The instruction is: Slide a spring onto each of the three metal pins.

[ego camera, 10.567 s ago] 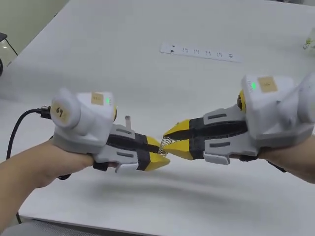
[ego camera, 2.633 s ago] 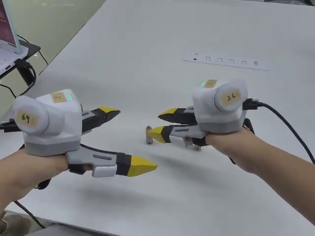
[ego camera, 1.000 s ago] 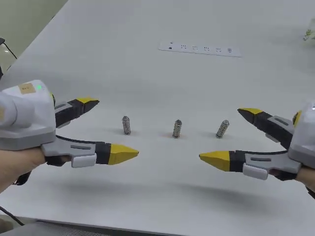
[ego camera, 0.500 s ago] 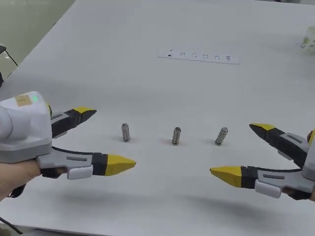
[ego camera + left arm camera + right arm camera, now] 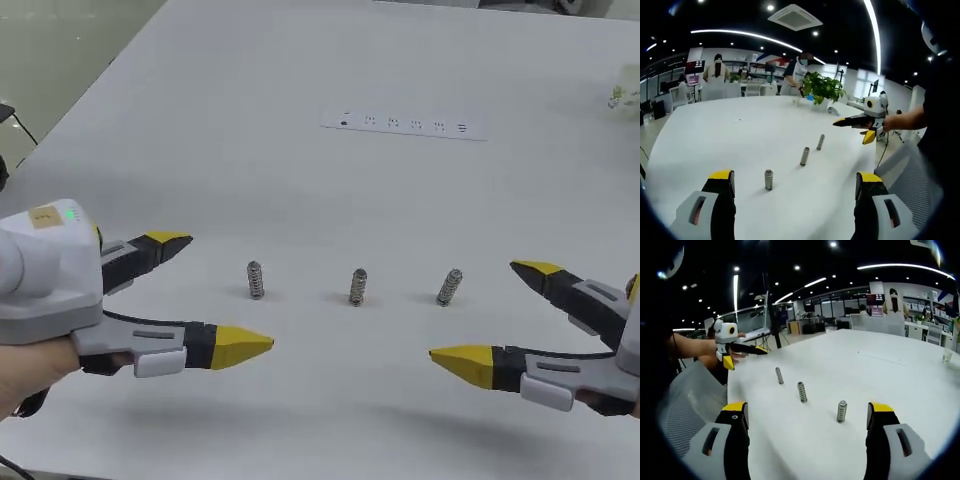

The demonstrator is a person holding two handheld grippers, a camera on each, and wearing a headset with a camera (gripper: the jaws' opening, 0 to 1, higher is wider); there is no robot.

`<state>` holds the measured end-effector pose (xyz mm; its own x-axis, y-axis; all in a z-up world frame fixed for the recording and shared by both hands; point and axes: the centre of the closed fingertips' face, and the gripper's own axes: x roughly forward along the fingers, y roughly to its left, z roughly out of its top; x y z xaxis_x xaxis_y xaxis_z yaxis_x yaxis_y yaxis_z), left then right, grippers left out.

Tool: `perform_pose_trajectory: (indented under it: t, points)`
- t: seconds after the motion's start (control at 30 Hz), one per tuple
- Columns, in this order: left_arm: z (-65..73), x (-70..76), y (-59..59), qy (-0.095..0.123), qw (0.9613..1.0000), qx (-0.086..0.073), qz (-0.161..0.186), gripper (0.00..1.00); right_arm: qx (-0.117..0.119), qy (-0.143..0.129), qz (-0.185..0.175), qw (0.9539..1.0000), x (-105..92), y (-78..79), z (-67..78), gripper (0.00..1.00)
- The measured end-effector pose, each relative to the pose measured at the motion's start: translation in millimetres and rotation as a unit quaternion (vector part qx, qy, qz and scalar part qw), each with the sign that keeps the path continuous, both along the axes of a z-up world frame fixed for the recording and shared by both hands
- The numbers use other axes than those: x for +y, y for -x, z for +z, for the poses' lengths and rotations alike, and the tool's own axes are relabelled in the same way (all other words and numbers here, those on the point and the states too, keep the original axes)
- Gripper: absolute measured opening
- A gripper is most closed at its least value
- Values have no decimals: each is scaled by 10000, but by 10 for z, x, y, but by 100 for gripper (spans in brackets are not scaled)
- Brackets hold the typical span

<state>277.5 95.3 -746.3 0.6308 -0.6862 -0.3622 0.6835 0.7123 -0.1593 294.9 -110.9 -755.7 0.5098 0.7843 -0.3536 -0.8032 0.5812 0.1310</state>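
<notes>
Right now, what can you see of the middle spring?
The middle spring is a silvery wire coil standing nearly upright on the white table, a rounded metal tip at its top. It stands in a row between the left spring and the right spring, touching neither. The left gripper and right gripper hang open, clear of it.

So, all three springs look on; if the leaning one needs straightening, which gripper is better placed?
Right gripper, probably: open, and nearest the leaning spring; the left gripper is at the row's far end.
</notes>
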Motion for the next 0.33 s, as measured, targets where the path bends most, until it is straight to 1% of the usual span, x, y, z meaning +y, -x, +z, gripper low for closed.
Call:
perform_pose_trajectory:
  t: [0.23,0.33]
  points:
    - [-28,-17,26,-14,10000,43,-29,98,19,15,-24,10000,-8,18,-10,99]
    - [-31,-22,28,14,10000,59,-25,98,14,1,-83,10000,-26,12,-2,99]
